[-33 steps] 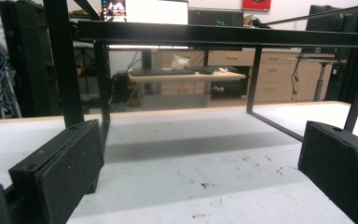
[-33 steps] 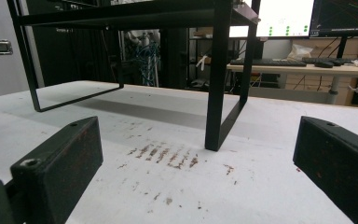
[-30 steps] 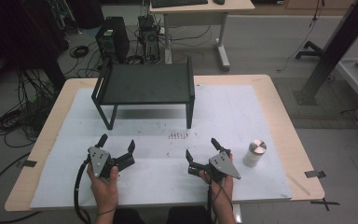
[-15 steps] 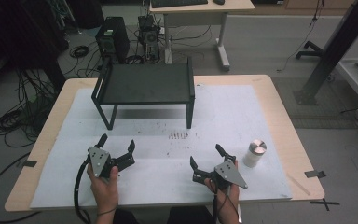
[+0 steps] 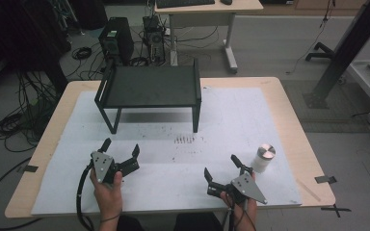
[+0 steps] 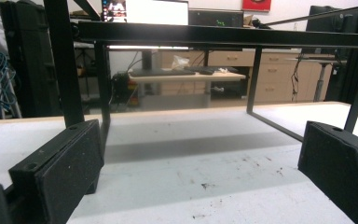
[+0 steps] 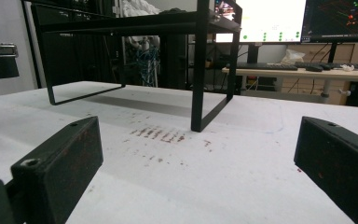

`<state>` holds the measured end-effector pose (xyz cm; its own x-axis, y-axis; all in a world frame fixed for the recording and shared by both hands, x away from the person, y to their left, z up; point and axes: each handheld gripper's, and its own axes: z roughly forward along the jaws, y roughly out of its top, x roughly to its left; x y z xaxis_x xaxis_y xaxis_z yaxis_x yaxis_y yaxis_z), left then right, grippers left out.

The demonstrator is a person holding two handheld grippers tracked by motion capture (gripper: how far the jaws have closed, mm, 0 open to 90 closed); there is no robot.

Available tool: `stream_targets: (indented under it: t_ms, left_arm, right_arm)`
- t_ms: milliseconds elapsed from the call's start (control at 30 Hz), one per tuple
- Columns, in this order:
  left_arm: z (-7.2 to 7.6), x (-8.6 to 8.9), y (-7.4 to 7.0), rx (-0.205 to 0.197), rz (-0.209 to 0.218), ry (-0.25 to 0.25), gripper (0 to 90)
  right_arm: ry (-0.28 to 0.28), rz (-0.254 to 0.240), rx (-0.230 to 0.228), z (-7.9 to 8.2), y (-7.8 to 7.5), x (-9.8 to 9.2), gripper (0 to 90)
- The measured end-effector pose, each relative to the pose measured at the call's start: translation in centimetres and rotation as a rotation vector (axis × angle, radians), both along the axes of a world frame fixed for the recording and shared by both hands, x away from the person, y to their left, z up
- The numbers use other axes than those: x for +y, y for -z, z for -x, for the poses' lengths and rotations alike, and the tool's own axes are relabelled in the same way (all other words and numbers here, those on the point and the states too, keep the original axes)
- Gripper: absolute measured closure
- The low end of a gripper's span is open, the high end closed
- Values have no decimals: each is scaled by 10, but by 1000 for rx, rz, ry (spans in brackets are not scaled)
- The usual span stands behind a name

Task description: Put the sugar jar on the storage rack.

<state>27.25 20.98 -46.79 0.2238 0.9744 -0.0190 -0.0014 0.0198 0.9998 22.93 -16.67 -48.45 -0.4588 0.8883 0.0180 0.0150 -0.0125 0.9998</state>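
Note:
My left gripper [image 5: 121, 146] rests low over the white mat at the front left, held by a hand, open with nothing between its pads [image 6: 60, 170]. My right gripper [image 5: 220, 166] is near the front edge at the right, also open and empty, with its fingers [image 7: 63, 161] spread wide. A black metal stand [image 5: 149, 86] rises at the back middle of the mat. Its legs and top bar [image 6: 214, 35] stand straight ahead in the left gripper view. In the right gripper view the stand [image 7: 199, 70] is ahead and to the left. A white canister [image 5: 264, 158] with a metal lid sits just right of my right gripper.
The white mat [image 5: 231, 115] covers most of the wooden table [image 5: 294, 125] and bears dark smudges [image 5: 188, 140] in front of the stand. Black tape marks [image 5: 326, 179] lie near the table's right edge. A desk, computers and cables fill the floor beyond.
My right gripper has drawn back toward the near edge and slightly to the right. The left gripper, the canister and the stand have stayed put.

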Motion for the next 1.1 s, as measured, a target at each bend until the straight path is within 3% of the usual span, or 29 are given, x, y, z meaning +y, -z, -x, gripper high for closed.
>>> stream_targets:
  t_ms: [1100]
  left_arm:
    - [0,0,0,1,-1,0,5]
  right_arm:
    - [53,9,-10,23,0,-50,17]
